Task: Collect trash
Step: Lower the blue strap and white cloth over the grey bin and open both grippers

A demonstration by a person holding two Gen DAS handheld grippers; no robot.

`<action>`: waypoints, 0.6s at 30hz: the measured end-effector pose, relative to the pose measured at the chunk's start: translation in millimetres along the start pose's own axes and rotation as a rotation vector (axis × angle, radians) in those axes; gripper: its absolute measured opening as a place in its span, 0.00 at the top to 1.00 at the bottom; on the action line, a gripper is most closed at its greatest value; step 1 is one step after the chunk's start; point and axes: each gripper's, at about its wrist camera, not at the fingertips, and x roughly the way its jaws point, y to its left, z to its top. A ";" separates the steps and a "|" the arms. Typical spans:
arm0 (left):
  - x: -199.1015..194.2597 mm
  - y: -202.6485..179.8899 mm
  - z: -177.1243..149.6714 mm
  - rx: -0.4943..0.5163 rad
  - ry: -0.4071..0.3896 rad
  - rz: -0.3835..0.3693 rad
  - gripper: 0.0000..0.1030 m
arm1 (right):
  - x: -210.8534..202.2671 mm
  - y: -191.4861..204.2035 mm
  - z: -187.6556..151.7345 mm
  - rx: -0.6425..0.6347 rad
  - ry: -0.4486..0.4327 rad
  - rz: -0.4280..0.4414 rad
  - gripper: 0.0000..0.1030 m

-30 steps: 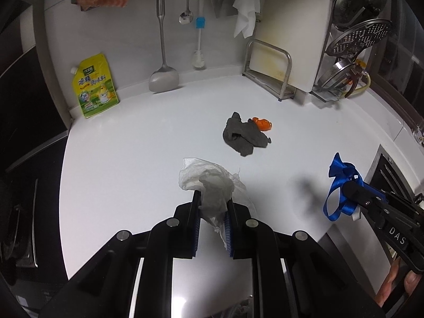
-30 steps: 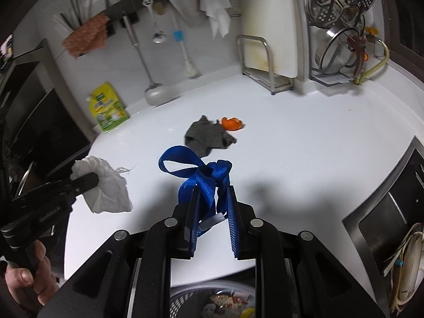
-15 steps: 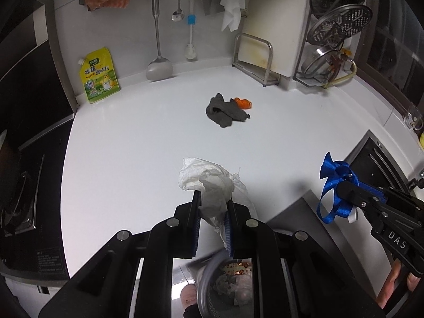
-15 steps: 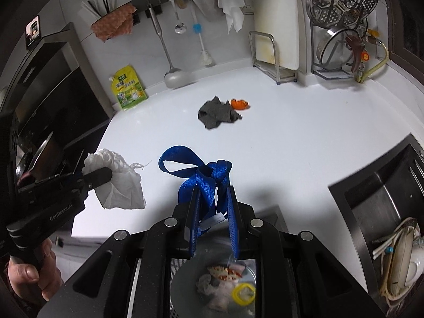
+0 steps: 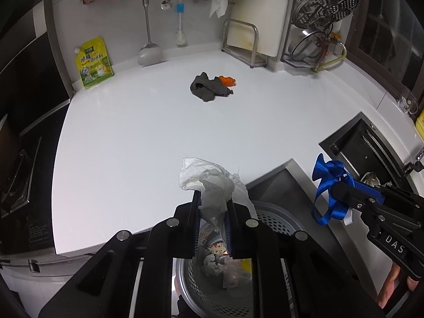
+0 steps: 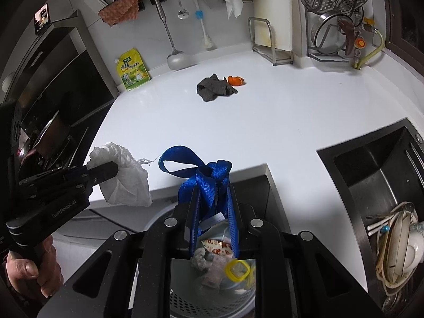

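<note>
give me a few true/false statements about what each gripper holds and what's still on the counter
1. The left gripper is shut on a white tissue. True.
2. The right gripper holds a yellow pouch. False: it grips a blue ribbon; the pouch stands by the wall.
3. A grey rag and an orange peel lie on the counter. True.
4. The bin below the grippers is empty. False: it already holds scraps.
5. The sink is to the left of the counter. False: it is to the right.
</note>
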 end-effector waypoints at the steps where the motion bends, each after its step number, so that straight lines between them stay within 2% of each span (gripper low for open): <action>1: -0.2 -1.7 -1.9 0.000 0.001 -0.001 0.84 | -0.4 -1.0 -2.7 -0.001 0.004 0.000 0.82; 18: 1.1 -17.9 -38.9 0.003 0.047 -0.005 0.84 | -1.1 -2.9 -32.0 -0.025 0.062 0.009 0.82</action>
